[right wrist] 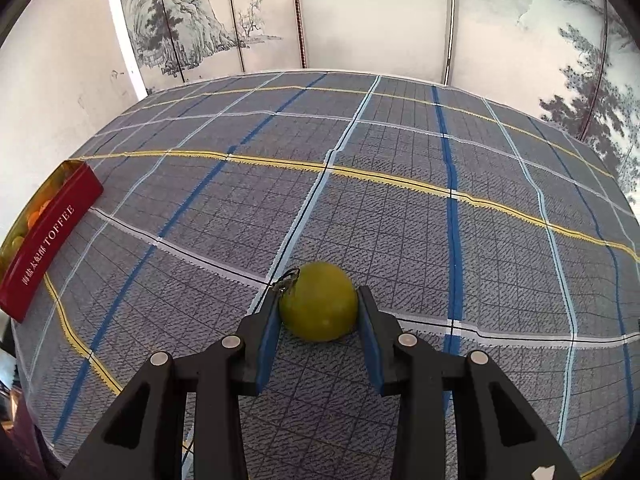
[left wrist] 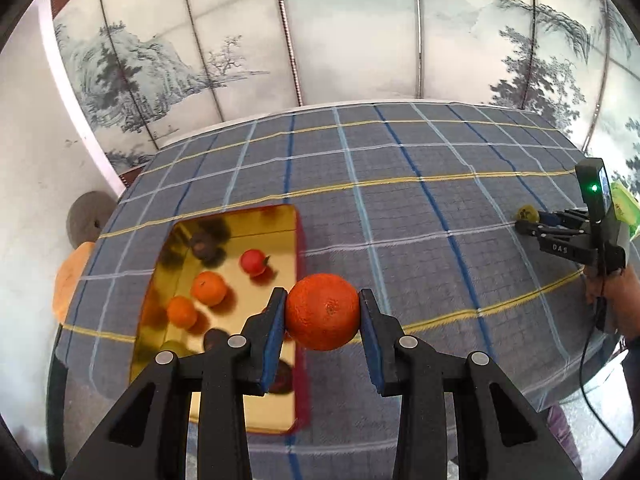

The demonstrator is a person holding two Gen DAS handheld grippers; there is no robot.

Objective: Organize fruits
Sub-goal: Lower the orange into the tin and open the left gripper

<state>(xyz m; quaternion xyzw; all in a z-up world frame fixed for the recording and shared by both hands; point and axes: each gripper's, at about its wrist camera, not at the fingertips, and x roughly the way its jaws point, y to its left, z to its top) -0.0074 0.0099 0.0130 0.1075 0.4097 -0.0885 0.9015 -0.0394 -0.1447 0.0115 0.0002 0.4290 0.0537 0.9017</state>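
My left gripper (left wrist: 322, 312) is shut on a large orange (left wrist: 322, 311) and holds it above the right rim of the gold tin tray (left wrist: 224, 408). In the tray lie two small oranges (left wrist: 208, 288), a red fruit (left wrist: 253, 262), a dark fruit (left wrist: 202, 245) and others half hidden behind my fingers. My right gripper (right wrist: 318, 308) is shut on a yellow-green fruit (right wrist: 318, 301) that rests on the plaid tablecloth (right wrist: 400, 208). It also shows at the right of the left wrist view (left wrist: 532, 220), holding that fruit (left wrist: 526, 213). The tray's red side (right wrist: 44, 244) reads TOFFEE.
A painted folding screen (left wrist: 320, 40) stands behind the table. A grey round object (left wrist: 86, 220) and an orange cushion (left wrist: 70, 284) sit past the table's left edge. A green packet (left wrist: 626, 208) lies at the far right. The person's hand (left wrist: 612, 292) holds the right gripper.
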